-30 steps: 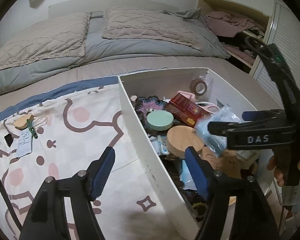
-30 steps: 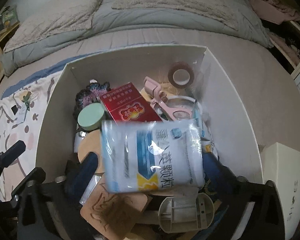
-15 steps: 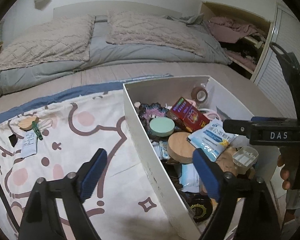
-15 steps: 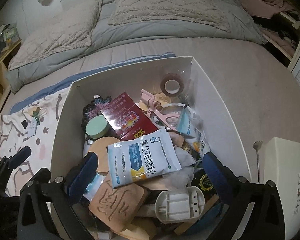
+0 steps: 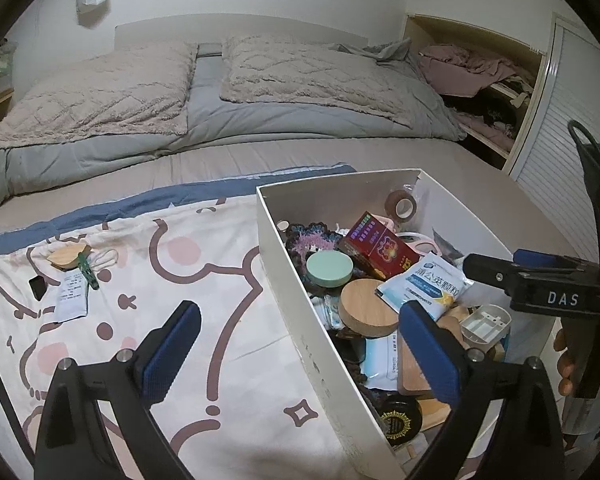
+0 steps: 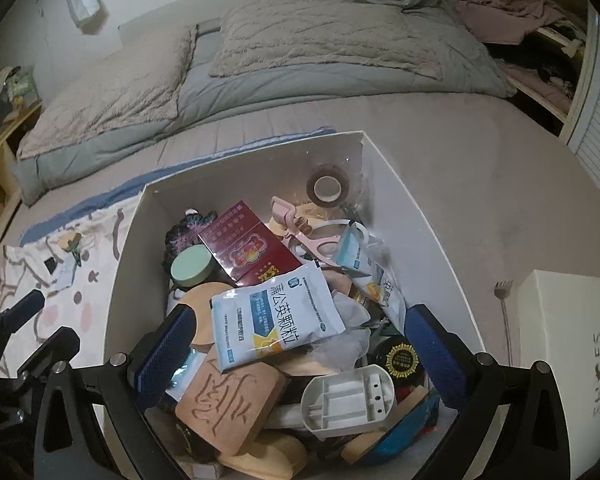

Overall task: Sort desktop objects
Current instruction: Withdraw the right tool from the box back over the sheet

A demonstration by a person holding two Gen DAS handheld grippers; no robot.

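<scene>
The white cardboard box (image 6: 428,240) is seen on the bed, crowded with small desktop objects, and a blue-and-white medicine sachet (image 6: 276,316) is found lying loose on top of the heap, resting partly on a round wooden lid (image 5: 366,308) and partly on a carved wooden block (image 6: 230,400).

The right gripper (image 6: 300,356) is held above the near end of the box with its jaws wide apart and nothing between the pads. The sachet lies just ahead of it, between the two fingers but beyond their tips, its long axis running diagonally from near left to far right, so that it is crossed rather than followed by the line between the pads.

The left gripper (image 5: 300,340) is held astride the box's left wall; its jaws have just been opening and are now spread wide, with only that wall between them and nothing pressed. A patterned cloth (image 5: 204,344) outside the box carries a few items already set out, among them a small paper packet (image 5: 72,298) and a green clip (image 5: 87,270).

The right gripper is judged the better placed for whatever is taken from the box next, since it hangs directly over the contents; the left is nearer the cloth.
</scene>
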